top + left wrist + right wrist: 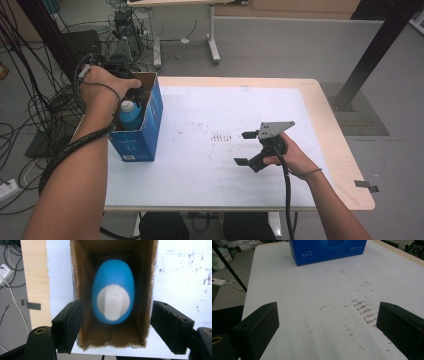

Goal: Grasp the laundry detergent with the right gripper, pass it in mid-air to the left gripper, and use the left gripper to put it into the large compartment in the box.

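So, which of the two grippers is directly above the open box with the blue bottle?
The left gripper. Its fingers stand open above the blue box that holds the bottle; the right gripper hovers over bare table.

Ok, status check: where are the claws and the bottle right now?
Left claw open above the box, nothing gripped. Blue bottle standing inside the box, cap up. Right claw open, idle over the white mat. Nothing in the way.

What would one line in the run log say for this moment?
left gripper: open above box | blue bottle: upright inside blue box, free | right gripper: open, empty, over table
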Demonstrator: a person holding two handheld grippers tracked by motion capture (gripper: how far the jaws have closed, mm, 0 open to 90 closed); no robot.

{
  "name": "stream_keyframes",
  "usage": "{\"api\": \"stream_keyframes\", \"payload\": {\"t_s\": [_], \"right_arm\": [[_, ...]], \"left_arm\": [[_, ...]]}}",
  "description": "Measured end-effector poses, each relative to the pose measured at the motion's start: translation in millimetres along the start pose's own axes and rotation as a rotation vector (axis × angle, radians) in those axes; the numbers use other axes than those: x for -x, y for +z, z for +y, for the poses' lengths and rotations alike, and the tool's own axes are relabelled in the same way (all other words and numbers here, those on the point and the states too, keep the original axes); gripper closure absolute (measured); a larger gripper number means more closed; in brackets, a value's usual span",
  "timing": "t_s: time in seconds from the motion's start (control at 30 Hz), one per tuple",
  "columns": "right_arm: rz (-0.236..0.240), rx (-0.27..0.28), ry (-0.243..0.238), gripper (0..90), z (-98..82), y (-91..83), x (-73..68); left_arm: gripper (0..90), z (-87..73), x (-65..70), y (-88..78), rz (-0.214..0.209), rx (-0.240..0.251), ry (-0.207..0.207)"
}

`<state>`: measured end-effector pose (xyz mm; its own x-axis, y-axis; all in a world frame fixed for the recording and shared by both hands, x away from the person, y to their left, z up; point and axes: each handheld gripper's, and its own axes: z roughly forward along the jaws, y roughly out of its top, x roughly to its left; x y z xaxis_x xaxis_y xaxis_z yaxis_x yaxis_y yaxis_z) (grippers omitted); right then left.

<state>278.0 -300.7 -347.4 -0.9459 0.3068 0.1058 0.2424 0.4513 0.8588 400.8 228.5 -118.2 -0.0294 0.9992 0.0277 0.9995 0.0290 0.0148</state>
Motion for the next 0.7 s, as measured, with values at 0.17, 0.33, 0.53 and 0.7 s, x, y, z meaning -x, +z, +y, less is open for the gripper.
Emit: {"api": "stream_keyframes", "payload": {"t_s": [0.17,0.33,0.53,0.7], "right_arm": [[-0.002,0.001,0.002,4.3,0.0,-1.2,0.1],[-0.001,-0.003,-0.003,4.3,0.1,-1.7,-0.3],[-0.005,-0.007,-0.002,4.3,1.3,-2.8,-0.4],[-0.011,-0.014,0.003,3.9,2.7,-4.3,-0.6]], "left_arm": [[18.9,-4.6,0.9,-15.3,-0.012,0.014,0.012],[17.3,-12.5,5.1,-31.6,-0.014,0.045,0.038],[14.4,-17.8,14.3,-44.1,-0.014,0.056,0.08],[12.2,-24.5,22.5,-51.0,-0.032,0.078,0.115]]}}
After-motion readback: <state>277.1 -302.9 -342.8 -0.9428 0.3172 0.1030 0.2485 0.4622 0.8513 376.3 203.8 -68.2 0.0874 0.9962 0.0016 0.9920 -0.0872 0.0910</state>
